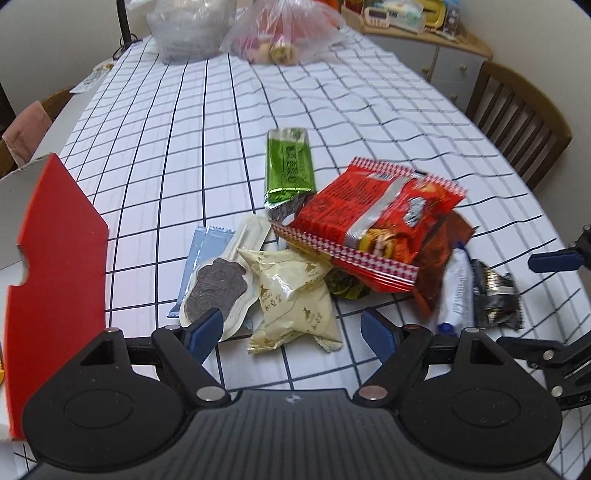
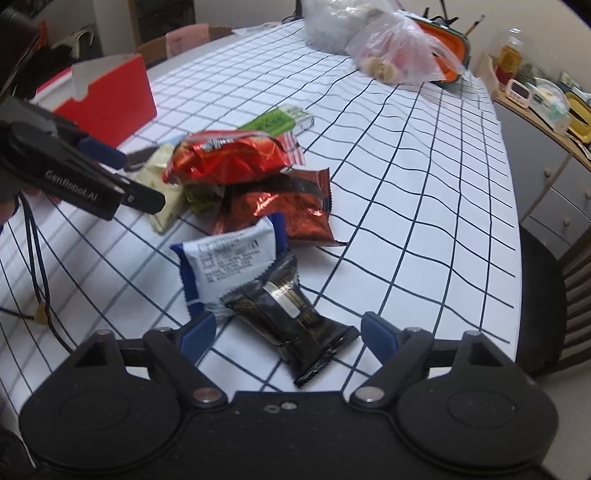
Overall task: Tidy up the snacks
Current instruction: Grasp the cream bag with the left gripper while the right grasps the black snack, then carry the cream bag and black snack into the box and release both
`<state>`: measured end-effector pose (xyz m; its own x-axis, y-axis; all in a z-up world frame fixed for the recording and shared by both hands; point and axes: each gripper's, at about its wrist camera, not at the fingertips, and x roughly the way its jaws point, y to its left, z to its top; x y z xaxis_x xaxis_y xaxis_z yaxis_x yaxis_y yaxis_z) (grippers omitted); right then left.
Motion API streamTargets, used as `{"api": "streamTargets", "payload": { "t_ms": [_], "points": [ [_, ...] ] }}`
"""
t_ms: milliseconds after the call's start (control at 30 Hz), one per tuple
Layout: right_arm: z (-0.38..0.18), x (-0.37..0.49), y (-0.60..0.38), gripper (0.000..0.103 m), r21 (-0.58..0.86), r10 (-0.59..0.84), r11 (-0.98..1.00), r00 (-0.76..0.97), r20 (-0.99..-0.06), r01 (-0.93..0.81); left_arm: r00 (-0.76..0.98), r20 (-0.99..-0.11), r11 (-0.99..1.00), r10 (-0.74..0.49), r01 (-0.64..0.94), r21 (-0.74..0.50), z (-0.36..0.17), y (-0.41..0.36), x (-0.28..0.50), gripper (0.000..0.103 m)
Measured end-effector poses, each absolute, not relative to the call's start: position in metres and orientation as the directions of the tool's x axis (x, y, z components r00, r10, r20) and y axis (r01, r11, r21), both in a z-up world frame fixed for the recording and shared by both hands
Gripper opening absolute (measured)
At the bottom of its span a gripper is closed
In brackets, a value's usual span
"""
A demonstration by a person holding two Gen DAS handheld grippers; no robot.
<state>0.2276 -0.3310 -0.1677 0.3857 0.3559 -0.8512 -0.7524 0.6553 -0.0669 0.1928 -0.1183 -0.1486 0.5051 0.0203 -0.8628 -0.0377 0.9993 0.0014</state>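
Observation:
A pile of snack packets lies on the checked tablecloth. In the left wrist view my left gripper is open, its fingers either side of a cream packet. Beside it lie a chocolate biscuit pack, a big red noodle bag and a green packet. In the right wrist view my right gripper is open around a black packet, next to a white-and-blue packet. A dark red foil packet lies behind. The red bag shows there too.
A red-and-white open box stands at the left of the pile, also in the right wrist view. Plastic bags sit at the table's far end. A wooden chair stands at the right edge, with a cabinet behind.

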Motion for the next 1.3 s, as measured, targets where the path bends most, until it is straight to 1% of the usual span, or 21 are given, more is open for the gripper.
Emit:
{"api": "streamTargets", "payload": {
  "t_ms": [167,267,333,367,467,500,533,567,600,633,667,733,800,933,1300],
  "points": [
    [-0.175,0.233,-0.33,0.079,-0.097,0.347,0.609,0.374,-0.86,-0.787,0.493,-0.869,0.999,0.046,-0.01,0.047,-0.156,-0.126,0.202,0.082],
    [-0.179,0.237,-0.328,0.072,-0.106,0.343,0.588,0.366,-0.865,-0.802,0.496,-0.866,0.998,0.057,0.006,0.069,-0.157,-0.132,0.206,0.082],
    [-0.18,0.238,-0.327,0.064,-0.099,0.348,0.577,0.354,-0.868,-0.811,0.496,-0.866,0.997,0.057,0.016,0.075,-0.157,-0.135,0.209,0.082],
    [-0.181,0.237,-0.327,0.063,-0.099,0.348,0.573,0.351,-0.869,-0.813,0.496,-0.866,0.997,0.059,0.018,0.078,-0.157,-0.137,0.209,0.081],
    [-0.181,0.234,-0.327,0.059,-0.097,0.358,0.567,0.351,-0.865,-0.818,0.5,-0.863,0.995,0.071,0.03,0.099,-0.156,-0.141,0.208,0.071],
    [-0.18,0.233,-0.328,0.056,-0.093,0.362,0.569,0.35,-0.864,-0.817,0.499,-0.864,0.994,0.073,0.033,0.103,-0.157,-0.142,0.208,0.062],
    [-0.18,0.233,-0.329,0.052,-0.092,0.362,0.572,0.352,-0.863,-0.815,0.488,-0.87,0.994,0.076,0.032,0.105,-0.158,-0.142,0.209,0.056],
    [-0.179,0.232,-0.329,0.05,-0.092,0.363,0.575,0.355,-0.861,-0.813,0.479,-0.873,0.993,0.09,0.026,0.117,-0.16,-0.142,0.209,0.054],
    [-0.178,0.231,-0.331,0.044,-0.086,0.368,0.578,0.354,-0.86,-0.811,0.474,-0.875,0.992,0.101,0.022,0.126,-0.161,-0.143,0.21,0.049],
    [-0.178,0.231,-0.332,0.04,-0.077,0.373,0.583,0.352,-0.858,-0.808,0.469,-0.877,0.991,0.104,0.021,0.129,-0.162,-0.142,0.209,0.046],
    [-0.177,0.231,-0.333,0.04,-0.071,0.376,0.591,0.353,-0.857,-0.803,0.47,-0.877,0.992,0.103,0.021,0.128,-0.162,-0.142,0.208,0.045],
    [-0.175,0.229,-0.334,0.036,-0.064,0.38,0.605,0.359,-0.853,-0.794,0.471,-0.877,0.992,0.101,0.021,0.125,-0.162,-0.142,0.207,0.039],
    [-0.174,0.227,-0.335,0.031,-0.053,0.385,0.623,0.365,-0.848,-0.781,0.474,-0.875,0.992,0.102,0.019,0.125,-0.16,-0.143,0.207,0.036],
    [-0.168,0.223,-0.343,0.029,-0.008,0.4,0.672,0.372,-0.838,-0.741,0.469,-0.879,0.996,0.084,-0.006,0.092,-0.157,-0.139,0.204,0.033],
    [-0.148,0.195,-0.357,0.029,0.117,0.457,0.754,0.388,-0.8,-0.647,0.476,-0.878,0.998,0.048,-0.066,0.018,-0.144,-0.132,0.179,0.029]
  ]
}}
